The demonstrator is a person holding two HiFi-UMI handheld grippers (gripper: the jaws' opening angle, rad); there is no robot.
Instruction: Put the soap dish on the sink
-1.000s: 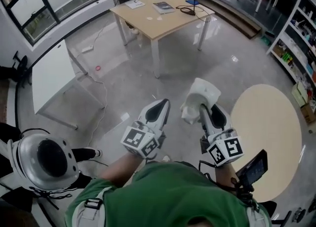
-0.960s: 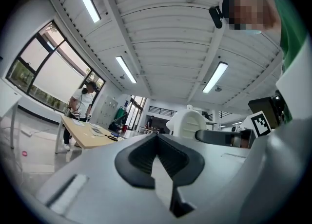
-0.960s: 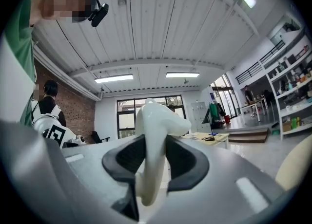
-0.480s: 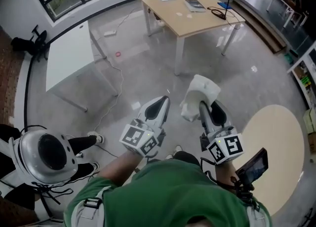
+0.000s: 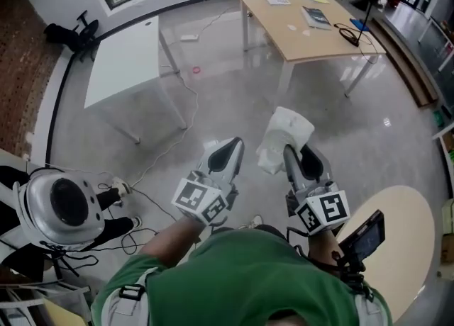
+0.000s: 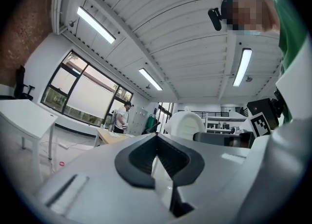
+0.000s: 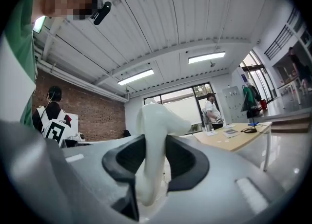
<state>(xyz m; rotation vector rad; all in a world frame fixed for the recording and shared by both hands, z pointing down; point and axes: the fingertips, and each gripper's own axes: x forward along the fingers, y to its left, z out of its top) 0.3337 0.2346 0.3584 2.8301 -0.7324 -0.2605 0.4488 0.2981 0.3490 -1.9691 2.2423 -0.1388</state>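
The soap dish is a white, curved plastic piece. It is held up in the air over the grey floor, with my right gripper shut on its lower edge. In the right gripper view the soap dish stands up between the dark pads. My left gripper hovers level beside it on the left, jaws together with nothing in them. From the left gripper view the soap dish shows just to the right. No sink is in view.
A wooden table with papers and a cable stands ahead on the right, a white table on the left. A round beige tabletop is at the near right. A person with a round silver headpiece is near left. A cable crosses the floor.
The whole view has swung: both tables have slid to the right in the head view. Both grippers keep their places before me, and the soap dish stays in the right one.
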